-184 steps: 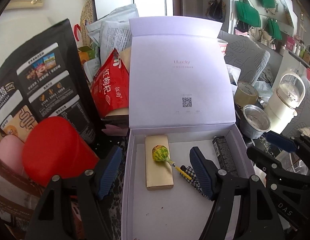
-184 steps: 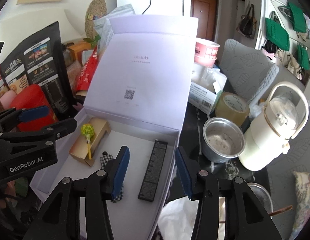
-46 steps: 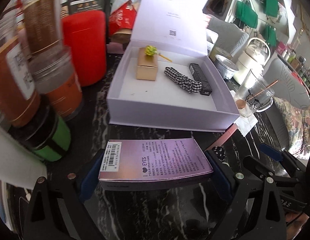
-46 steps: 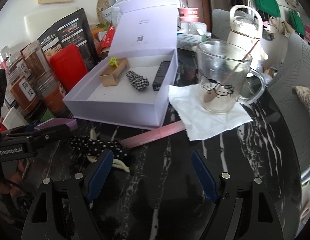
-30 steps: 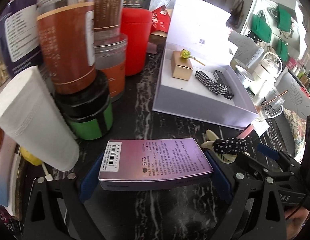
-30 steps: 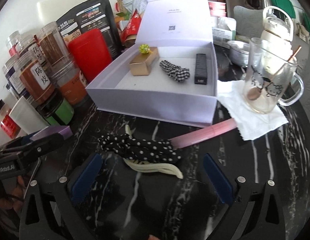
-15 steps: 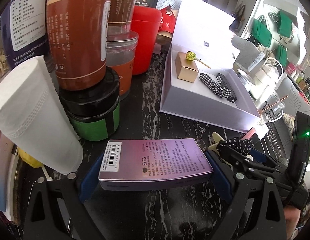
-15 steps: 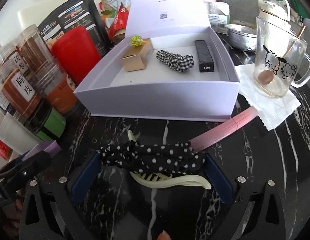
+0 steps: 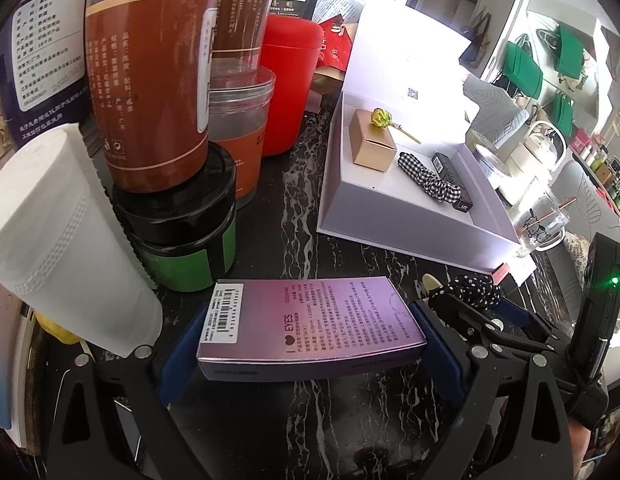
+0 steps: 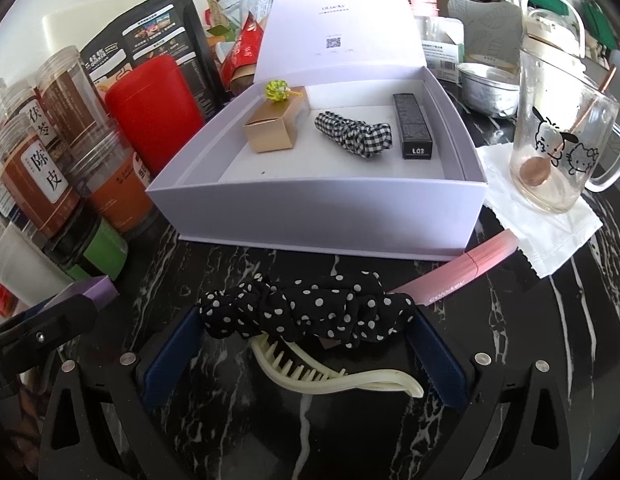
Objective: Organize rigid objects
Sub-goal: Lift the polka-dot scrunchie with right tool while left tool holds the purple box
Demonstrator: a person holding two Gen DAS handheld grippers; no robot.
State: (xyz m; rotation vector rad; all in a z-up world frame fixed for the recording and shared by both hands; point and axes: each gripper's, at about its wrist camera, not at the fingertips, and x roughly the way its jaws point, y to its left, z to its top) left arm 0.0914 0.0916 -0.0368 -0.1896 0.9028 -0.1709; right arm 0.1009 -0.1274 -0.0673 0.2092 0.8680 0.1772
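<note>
Left wrist view. Your left gripper (image 9: 310, 344) is clamped on the purple carton (image 9: 310, 320), one blue pad on each short end, the carton lying level above the dark marble table (image 9: 294, 208). Carry it level, since the pads bear only on the ends and a tilt may let it pivot. The open white box (image 9: 405, 224) lies ahead and to the right; free floor shows in its near half, in front of the gold carton (image 9: 371, 145), the checked scrunchie (image 9: 427, 178) and the black tube box (image 9: 453, 184). Lift over the near wall before lowering. Stacked jars (image 9: 174, 216) and a white roll (image 9: 66, 256) crowd close on the left, so swing right, where the right gripper (image 9: 469, 308) is near.

Right wrist view. Your right gripper (image 10: 306, 336) brackets the polka-dot hair clip (image 10: 310, 312), both pads touching the cloth ends; whether they are pressing firmly you cannot tell. The cream comb teeth (image 10: 333, 376) hang below the fabric, so judge the hold by the rigid part, not the cloth. A pink tube (image 10: 461, 272) lies touching the clip's right end and may drag along. The box wall (image 10: 317, 212) stands just ahead; the glass mug (image 10: 557, 140) on its napkin (image 10: 549, 232) is just beside the box on the right, leaving little room there.
</note>
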